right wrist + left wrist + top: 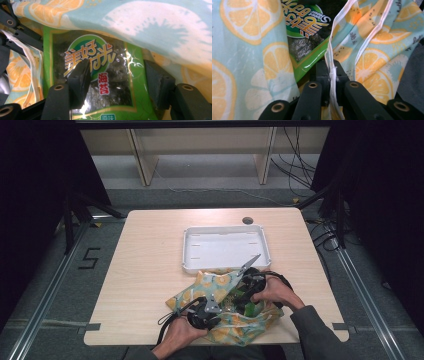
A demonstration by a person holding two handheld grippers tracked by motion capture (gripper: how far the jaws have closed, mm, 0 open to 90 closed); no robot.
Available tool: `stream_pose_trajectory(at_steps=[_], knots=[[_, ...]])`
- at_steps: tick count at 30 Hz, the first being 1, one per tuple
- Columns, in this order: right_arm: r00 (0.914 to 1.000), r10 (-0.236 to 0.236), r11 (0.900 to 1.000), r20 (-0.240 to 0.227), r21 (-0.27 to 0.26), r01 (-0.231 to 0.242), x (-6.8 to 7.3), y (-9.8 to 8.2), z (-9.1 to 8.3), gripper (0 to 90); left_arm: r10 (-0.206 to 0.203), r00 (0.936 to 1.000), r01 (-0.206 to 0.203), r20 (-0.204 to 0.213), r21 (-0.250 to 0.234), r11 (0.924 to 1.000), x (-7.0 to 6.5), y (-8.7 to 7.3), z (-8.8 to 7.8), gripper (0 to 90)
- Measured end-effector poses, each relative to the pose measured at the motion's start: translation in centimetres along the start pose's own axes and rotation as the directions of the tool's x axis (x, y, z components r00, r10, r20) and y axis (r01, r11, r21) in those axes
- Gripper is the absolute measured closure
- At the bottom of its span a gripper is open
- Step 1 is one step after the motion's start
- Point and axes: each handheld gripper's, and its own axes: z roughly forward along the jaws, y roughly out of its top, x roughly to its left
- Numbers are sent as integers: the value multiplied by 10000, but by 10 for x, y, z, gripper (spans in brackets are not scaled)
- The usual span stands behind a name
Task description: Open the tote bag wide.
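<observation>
A light-blue cloth bag (212, 282) printed with orange slices lies at the table's near edge. Inside its mouth is a green seaweed snack packet (248, 309). My left gripper (218, 308) is at the bag's near left side. In the left gripper view my left gripper (331, 71) is shut on a white cord (342, 27) of the bag (244, 50), with the packet (304, 22) just beyond. My right gripper (246, 294) reaches into the bag from the right. Its jaws (116, 72) stand open over the packet (75, 45), one pad across its face, the other past its right edge, under the cloth (150, 25).
An empty white tray (186, 250) sits just behind the bag at mid table. A round cable hole (247, 220) is near the far edge. Bare wood stretches left and right of the tray. Both of the person's hands come in over the front edge.
</observation>
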Motion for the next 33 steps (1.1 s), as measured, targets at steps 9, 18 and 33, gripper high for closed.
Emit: stream_pose_trajectory(at_steps=[9, 18, 33], knots=[[9994, 43, 9998, -342, -189, -50, 5, 5, -1, 468, 28, 10000, -28, -59, 33, 10000, 1, 1, 2, 869], [9972, 375, 9974, -649, -585, -413, 5, 5, -17, 595, -54, 9999, 53, -113, -109, 9999, 0, 0, 3, 868], [9962, -54, 9968, -867, -800, -15, 29, 17, -32, 743, -338, 9994, 336, -116, -214, 9992, -2, 2, 0, 822]])
